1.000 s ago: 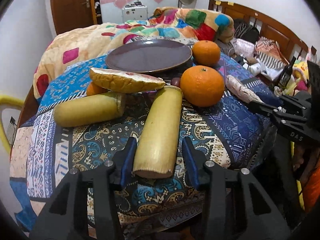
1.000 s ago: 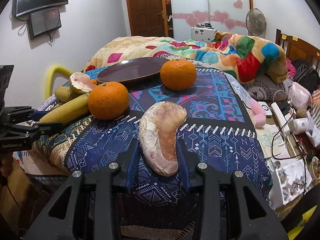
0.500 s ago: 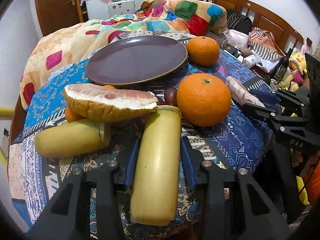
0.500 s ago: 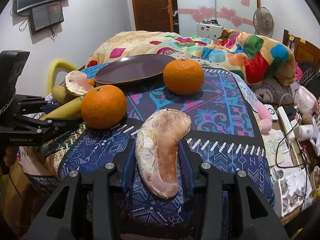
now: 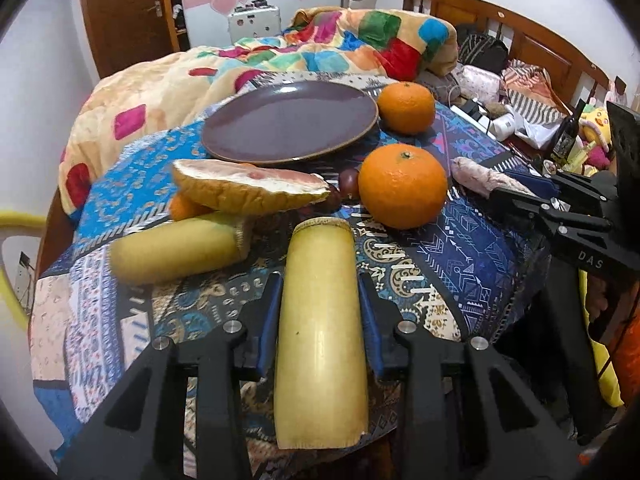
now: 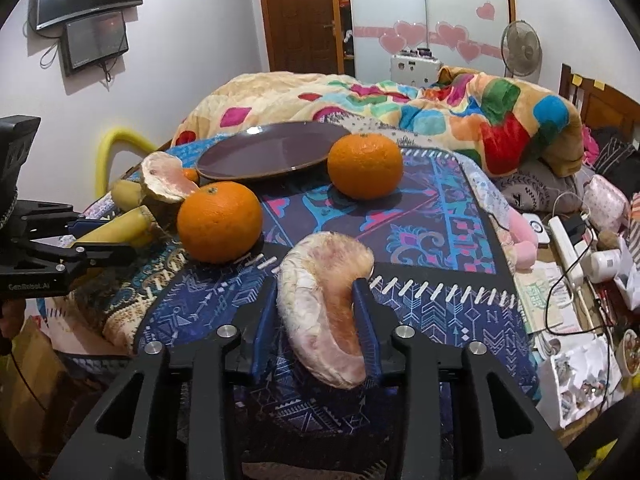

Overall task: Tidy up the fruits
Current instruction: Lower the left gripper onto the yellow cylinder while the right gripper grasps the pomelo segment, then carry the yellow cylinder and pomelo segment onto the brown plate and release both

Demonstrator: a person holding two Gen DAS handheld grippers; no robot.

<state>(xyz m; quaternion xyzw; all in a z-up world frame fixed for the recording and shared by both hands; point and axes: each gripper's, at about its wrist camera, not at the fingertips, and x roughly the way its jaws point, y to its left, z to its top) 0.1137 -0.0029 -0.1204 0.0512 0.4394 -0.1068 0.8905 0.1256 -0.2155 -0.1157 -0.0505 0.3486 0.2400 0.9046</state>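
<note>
A: What is the left hand-held gripper (image 5: 320, 312) doing?

B: Its jaws have just been closing, and they are now pinching a pale yellow banana piece (image 5: 322, 332) at the near edge of the worktop (image 5: 472, 256).

A: And the right hand-held gripper (image 6: 316, 316)?

B: It has been closing too and is pinching a peeled pomelo segment (image 6: 324, 304) on the blue cloth.

A: What is lying between them and the brown plate (image 5: 290, 120)?

B: In the left view, a pomelo wedge (image 5: 248, 190) and a second banana piece (image 5: 176, 248) are sitting to the left, with a dark small fruit (image 5: 349, 182) near the wedge. The near orange (image 5: 402, 186) is standing right of the held banana; the far orange (image 5: 406, 106) is sitting just beside the plate's right rim.
</note>
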